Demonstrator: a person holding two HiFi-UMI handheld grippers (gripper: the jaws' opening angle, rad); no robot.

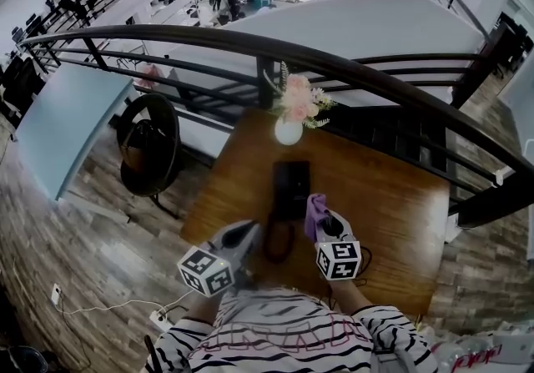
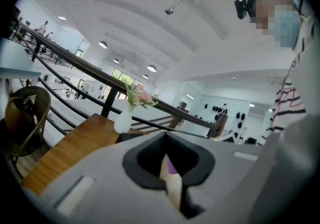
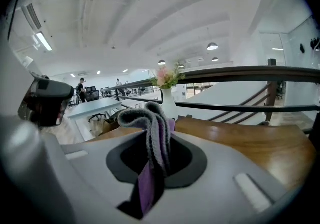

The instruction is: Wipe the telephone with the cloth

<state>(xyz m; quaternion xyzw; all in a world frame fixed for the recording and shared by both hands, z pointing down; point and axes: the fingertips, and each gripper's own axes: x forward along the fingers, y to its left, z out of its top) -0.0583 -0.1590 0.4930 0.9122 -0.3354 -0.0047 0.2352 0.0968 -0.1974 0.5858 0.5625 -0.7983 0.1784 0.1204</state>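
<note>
A black telephone (image 1: pixel 291 183) lies on the wooden table (image 1: pixel 392 221), its coiled cord (image 1: pixel 279 244) looping toward me. My right gripper (image 1: pixel 322 216) hovers at the phone's near right corner, shut on a grey and purple cloth (image 1: pixel 314 211). In the right gripper view that cloth (image 3: pixel 152 128) is bunched between the jaws of the right gripper (image 3: pixel 155 155) and hangs down. My left gripper (image 1: pixel 253 228) sits just left of the cord with its jaws together. In the left gripper view the left gripper (image 2: pixel 170 168) shows only a thin seam, with a purple sliver behind it.
A white vase of pink flowers (image 1: pixel 288 131) stands at the table's far edge, just behind the phone. A dark curved railing (image 1: pixel 375 71) runs past it. A round chair (image 1: pixel 150 146) stands on the floor to the left. My striped sleeves fill the bottom of the head view.
</note>
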